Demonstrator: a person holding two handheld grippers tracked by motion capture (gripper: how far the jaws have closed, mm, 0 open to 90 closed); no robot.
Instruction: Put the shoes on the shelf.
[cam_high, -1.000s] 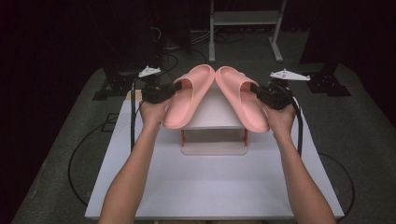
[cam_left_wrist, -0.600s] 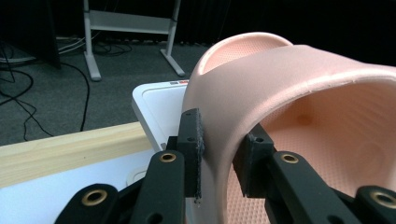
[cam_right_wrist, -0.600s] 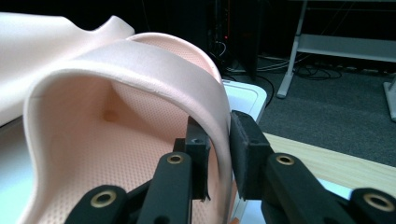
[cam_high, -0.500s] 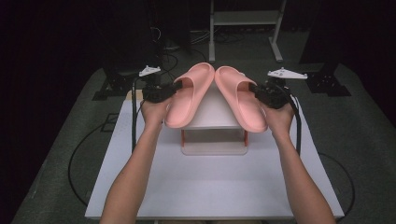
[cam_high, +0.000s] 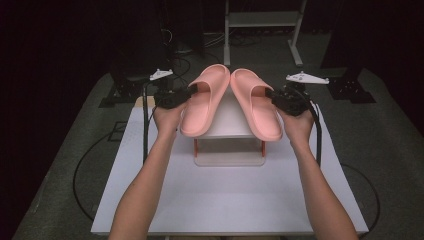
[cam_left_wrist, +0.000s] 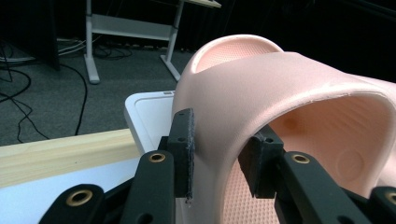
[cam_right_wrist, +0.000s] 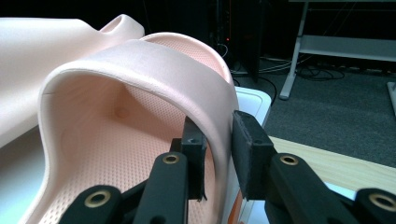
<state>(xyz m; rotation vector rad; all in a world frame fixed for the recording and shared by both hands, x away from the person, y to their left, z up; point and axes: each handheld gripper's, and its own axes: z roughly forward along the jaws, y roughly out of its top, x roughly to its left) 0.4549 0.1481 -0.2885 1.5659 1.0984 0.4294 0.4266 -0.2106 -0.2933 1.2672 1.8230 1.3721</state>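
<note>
Releasing both pink slippers onto the white stand (cam_high: 227, 120) at twelve o'clock on the bench (cam_high: 225, 200): left tongs (cam_high: 186, 94) and right tongs (cam_high: 274, 96) have just been opening, pads loosening around left slipper (cam_high: 202, 100) and right slipper (cam_high: 255, 102) — widen fully, then withdraw outward at three and nine without dragging either strap.

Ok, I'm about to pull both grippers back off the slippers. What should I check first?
1. Left gripper: jaws have just been opening, left slipper strap between them, pads look eased off: ok.
2. Right gripper: jaws have just been opening, right slipper strap between them, pads look eased off: ok.
3. Both slippers resting on the white stand: ok.
4. Slippers stay put once released: cannot tell.
5. Cables clear of slippers: ok.
</note>
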